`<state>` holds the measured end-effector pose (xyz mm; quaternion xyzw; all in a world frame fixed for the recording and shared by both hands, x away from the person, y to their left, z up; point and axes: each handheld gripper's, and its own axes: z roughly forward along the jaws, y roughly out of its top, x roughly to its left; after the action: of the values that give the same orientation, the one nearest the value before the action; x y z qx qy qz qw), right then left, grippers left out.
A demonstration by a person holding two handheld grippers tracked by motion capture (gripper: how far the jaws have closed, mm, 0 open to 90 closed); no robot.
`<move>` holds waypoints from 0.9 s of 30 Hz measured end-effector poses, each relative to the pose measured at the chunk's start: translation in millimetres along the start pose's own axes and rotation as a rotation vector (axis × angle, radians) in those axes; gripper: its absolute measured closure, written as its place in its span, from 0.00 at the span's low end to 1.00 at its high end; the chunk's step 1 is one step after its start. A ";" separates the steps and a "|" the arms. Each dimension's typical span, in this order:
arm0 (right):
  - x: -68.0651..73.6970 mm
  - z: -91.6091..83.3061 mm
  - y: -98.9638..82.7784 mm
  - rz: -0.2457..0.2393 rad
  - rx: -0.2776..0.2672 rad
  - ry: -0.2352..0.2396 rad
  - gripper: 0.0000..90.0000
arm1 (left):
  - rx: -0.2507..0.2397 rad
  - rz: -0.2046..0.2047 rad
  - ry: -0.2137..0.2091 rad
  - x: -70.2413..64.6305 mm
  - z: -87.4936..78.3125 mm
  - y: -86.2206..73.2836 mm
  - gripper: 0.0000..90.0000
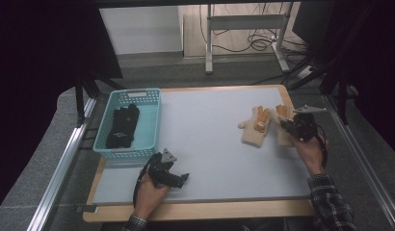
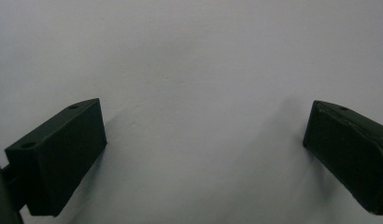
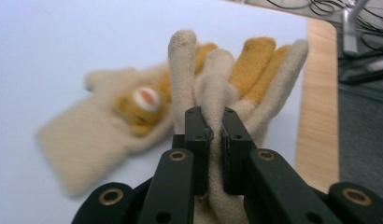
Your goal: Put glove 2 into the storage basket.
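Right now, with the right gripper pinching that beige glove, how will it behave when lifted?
Probably floppy: the glove is soft fleece, bunched between the right gripper pads. Likely light, so it should hang and sway. Slip seems unlikely, since the fuzzy fabric folds thickly in the pinch.

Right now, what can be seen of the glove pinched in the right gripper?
The glove is fuzzy cream knit, with some of its finger parts orange-yellow. The right gripper is shut on a fold of it, so its finger parts stand up and bunch together. It sits near the table's right edge, beside its mate, which lies flat with an orange motif. Whether the two touch is unclear.
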<state>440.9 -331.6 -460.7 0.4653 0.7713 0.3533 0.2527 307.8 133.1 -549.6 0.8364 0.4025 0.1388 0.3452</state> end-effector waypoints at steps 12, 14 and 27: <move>53.3 -8.4 21.8 -0.059 -0.054 0.142 0.92 | 0.002 0.001 0.000 0.1 -0.1 0.0 0.00; 66.1 -6.0 24.8 -0.068 -0.056 0.178 0.92 | 0.001 0.001 0.000 0.1 -0.1 0.0 0.00; 148.6 13.3 32.5 -0.165 -0.050 0.337 0.91 | 0.001 0.004 0.001 0.2 -0.1 0.0 0.00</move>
<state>402.7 -184.0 -452.8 0.3285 0.8292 0.4232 0.1594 307.9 133.3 -549.5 0.8373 0.4010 0.1400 0.3443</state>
